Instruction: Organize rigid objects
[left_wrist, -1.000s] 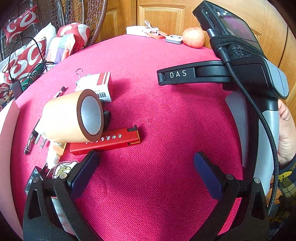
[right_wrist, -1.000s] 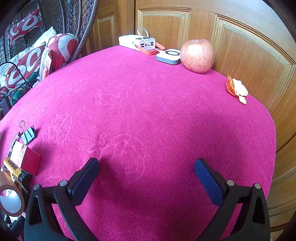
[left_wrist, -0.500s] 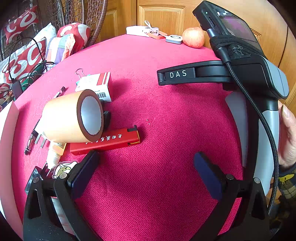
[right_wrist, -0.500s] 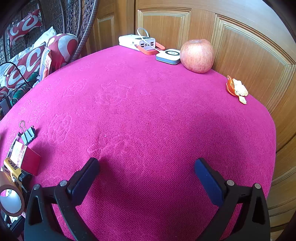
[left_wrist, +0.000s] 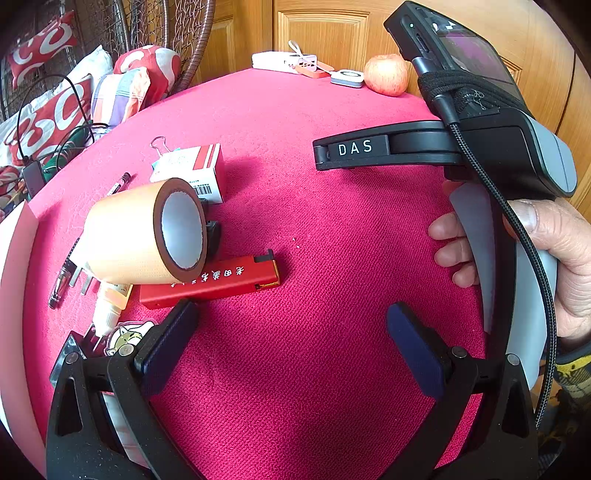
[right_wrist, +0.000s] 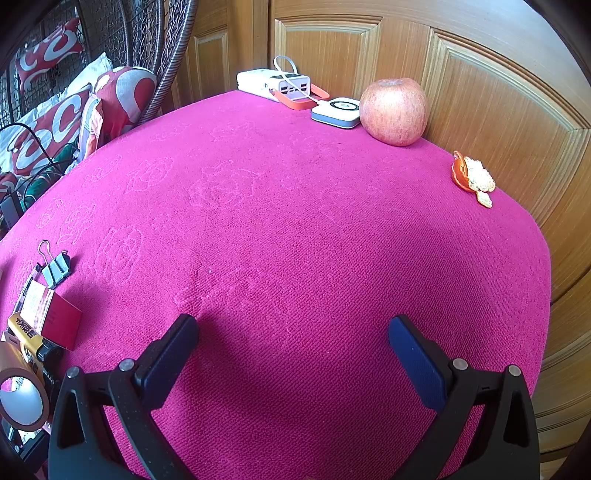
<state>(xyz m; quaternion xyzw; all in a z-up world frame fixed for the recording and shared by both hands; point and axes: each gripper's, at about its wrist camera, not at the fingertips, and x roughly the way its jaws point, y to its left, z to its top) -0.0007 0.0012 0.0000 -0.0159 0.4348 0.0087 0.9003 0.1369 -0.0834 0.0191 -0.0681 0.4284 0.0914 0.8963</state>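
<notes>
Left gripper (left_wrist: 291, 325) agape, empty, tape roll (left_wrist: 147, 230) ahead-left, right gripper (right_wrist: 293, 341) agape over bare cloth

both tools (left_wrist: 291, 332) (right_wrist: 293, 343) agape, empty

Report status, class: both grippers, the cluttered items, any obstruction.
Left gripper open, empty. Right gripper open, empty, over bare cloth. Tape roll, red lighter, small box clustered, ungrasped. Nothing between grippers and items.

A home: cushions (right_wrist: 55, 125), wooden doors (right_wrist: 480, 92), apple (right_wrist: 393, 110).
</notes>
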